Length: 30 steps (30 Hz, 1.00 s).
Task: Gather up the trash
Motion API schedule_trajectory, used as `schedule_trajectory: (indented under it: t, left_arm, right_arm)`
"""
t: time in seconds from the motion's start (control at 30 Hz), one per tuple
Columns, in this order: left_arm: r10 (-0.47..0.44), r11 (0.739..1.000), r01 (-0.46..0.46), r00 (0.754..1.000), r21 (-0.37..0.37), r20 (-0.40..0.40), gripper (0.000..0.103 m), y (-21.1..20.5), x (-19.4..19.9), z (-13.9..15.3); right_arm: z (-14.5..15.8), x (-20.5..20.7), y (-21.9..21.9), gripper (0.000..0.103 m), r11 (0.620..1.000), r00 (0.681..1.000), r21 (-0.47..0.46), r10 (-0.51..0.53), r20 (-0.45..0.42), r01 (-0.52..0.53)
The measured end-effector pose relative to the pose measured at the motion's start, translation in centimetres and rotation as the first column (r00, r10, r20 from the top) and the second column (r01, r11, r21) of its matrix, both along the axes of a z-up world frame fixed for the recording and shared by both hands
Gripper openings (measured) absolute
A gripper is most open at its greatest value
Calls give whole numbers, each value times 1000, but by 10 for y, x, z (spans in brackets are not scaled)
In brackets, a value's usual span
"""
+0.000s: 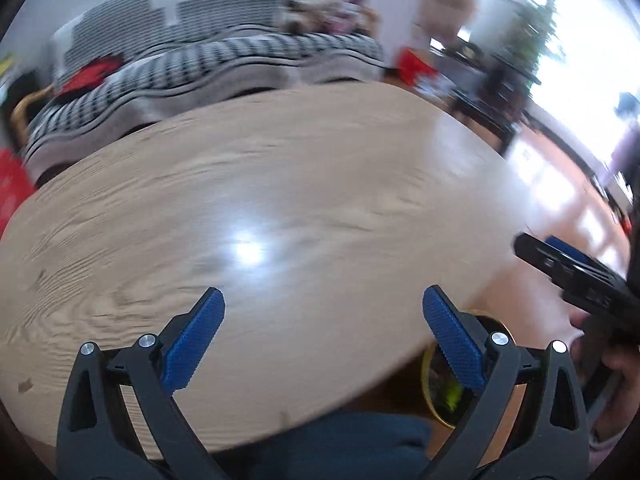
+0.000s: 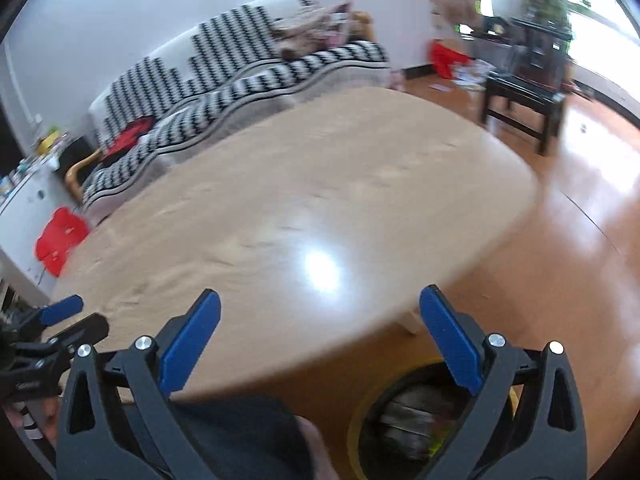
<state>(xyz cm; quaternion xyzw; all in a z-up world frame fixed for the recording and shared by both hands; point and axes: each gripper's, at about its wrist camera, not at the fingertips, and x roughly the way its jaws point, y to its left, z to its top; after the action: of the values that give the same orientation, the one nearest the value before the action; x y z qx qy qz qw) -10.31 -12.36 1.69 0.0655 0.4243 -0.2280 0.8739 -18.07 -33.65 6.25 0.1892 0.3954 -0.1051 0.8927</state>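
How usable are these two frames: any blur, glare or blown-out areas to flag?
Left wrist view: motion blur smears the sofa and table grain; a glare spot sits mid-table; the window is blown out. Right wrist view: less blurred, with similar table glare and heavy fisheye bending; the trash bin stays dim.

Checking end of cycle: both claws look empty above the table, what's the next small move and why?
Probably pan both claws around to look for more trash. The left claw and right claw are open and hold nothing, no litter shows on the wooden table, and the yellow-rimmed bin on the floor below already holds crumpled waste.
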Motion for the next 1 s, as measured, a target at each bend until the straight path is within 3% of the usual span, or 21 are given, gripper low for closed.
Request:
schedule_trajectory:
  t: [0.2,0.33,0.4,0.47,0.53,0.6,0.73,0.9,1.0]
  left_arm:
    - [124,992,-125,991,20,48,96,55,48,2]
    - [192,980,-197,977,42,97,96,82,74,-9]
    - [266,962,-269,962,40,66,96,103,86,-29]
    - [314,949,-313,949,38,-17,96,120,97,-44]
    - [322,946,-323,946,-9,-39,96,130,105,-41]
    - [334,942,-334,942,-43,6,96,135,105,-31]
    - [322,947,-322,947,4,11,96,138,105,-34]
    - [303,950,-305,952,59,39,96,139,98,-36]
    - [302,951,-304,952,51,43,96,137,100,-35]
  right_arm:
    - [18,70,69,96,995,995,-44,91,29,-89]
    - [14,116,119,96,982,986,-89,167,23,-164]
    - [9,131,134,96,976,981,-99,195,9,-194]
    - [1,148,152,96,964,974,-138,228,-1,-226]
    - [-6,158,165,96,957,967,-141,256,0,-253]
    - [-11,166,175,96,954,962,-135,272,13,-268]
    - [-24,182,197,96,940,958,-197,288,13,-280]
    - [-32,169,196,96,944,958,-175,288,17,-281]
    - [-29,165,193,96,942,956,-187,291,37,-279]
